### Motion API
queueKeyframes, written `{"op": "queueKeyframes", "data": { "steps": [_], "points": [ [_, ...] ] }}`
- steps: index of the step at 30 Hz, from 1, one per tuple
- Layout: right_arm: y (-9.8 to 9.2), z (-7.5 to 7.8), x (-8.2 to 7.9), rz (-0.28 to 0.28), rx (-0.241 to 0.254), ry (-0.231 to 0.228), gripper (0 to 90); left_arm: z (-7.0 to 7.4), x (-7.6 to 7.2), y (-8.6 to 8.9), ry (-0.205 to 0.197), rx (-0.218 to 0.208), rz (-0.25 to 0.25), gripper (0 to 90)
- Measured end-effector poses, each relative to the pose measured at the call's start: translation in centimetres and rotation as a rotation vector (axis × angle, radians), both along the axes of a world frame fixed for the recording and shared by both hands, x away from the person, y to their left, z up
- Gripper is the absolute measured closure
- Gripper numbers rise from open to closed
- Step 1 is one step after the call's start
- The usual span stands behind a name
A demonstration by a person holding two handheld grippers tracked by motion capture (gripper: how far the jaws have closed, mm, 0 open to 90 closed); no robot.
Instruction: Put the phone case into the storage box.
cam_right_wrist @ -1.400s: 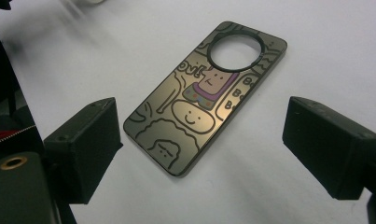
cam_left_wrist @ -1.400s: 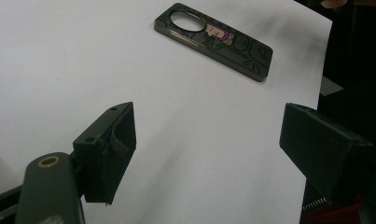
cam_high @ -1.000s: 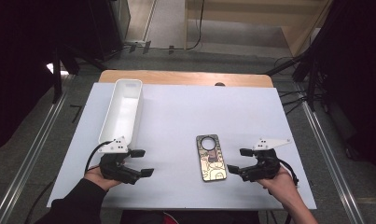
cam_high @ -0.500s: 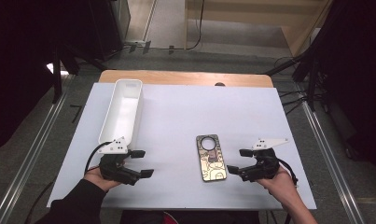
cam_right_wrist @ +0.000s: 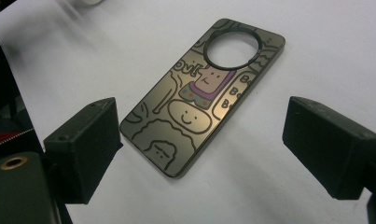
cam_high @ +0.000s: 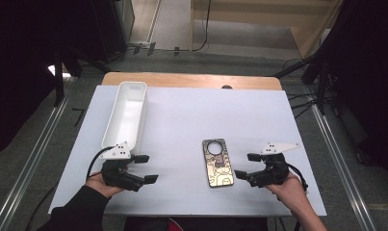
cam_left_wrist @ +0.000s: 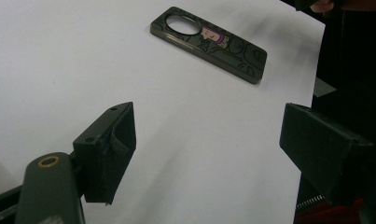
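Note:
A gold-toned phone case (cam_high: pixel 216 162) with cartoon drawings and a round camera hole lies flat on the white table top (cam_high: pixel 191 125), front centre-right. My right gripper (cam_high: pixel 247 166) is open just right of the case, jaws pointing at it; in the right gripper view the case (cam_right_wrist: pixel 202 95) lies close ahead between the two jaws. My left gripper (cam_high: pixel 146 168) is open at the front left, well apart from the case. In the left gripper view the case (cam_left_wrist: pixel 208 43) lies farther off, beyond the wide-spread jaws. Nothing is held.
A long white tray (cam_high: pixel 126 115) stands at the left of the table, running away from me, just behind the left gripper. A wooden table edge (cam_high: pixel 191 80) shows at the back. Metal rails (cam_high: pixel 32 154) flank the table on the floor.

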State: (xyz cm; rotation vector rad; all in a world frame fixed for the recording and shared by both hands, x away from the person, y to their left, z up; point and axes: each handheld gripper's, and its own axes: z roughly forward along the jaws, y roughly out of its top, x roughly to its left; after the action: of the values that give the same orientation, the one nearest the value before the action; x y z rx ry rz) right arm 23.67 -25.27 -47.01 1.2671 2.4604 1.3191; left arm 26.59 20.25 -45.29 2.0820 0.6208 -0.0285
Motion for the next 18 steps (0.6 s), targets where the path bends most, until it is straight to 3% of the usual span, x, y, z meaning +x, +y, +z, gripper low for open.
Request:
{"op": "queueKeyframes", "data": {
  "steps": [5, 18],
  "points": [
    [-0.1, -0.3, 0.5, 0.041, 0.034, 0.026, 10.6, 0.0, 0.1, 0.0, 0.0, -0.003, 0.005, 18.3],
    [0.5, -0.4, 1.3, -0.012, 0.03, 0.04, 10.6, -0.1, 0.5, -0.3, 0.006, -0.006, -0.001, 18.3]
  ]
}}
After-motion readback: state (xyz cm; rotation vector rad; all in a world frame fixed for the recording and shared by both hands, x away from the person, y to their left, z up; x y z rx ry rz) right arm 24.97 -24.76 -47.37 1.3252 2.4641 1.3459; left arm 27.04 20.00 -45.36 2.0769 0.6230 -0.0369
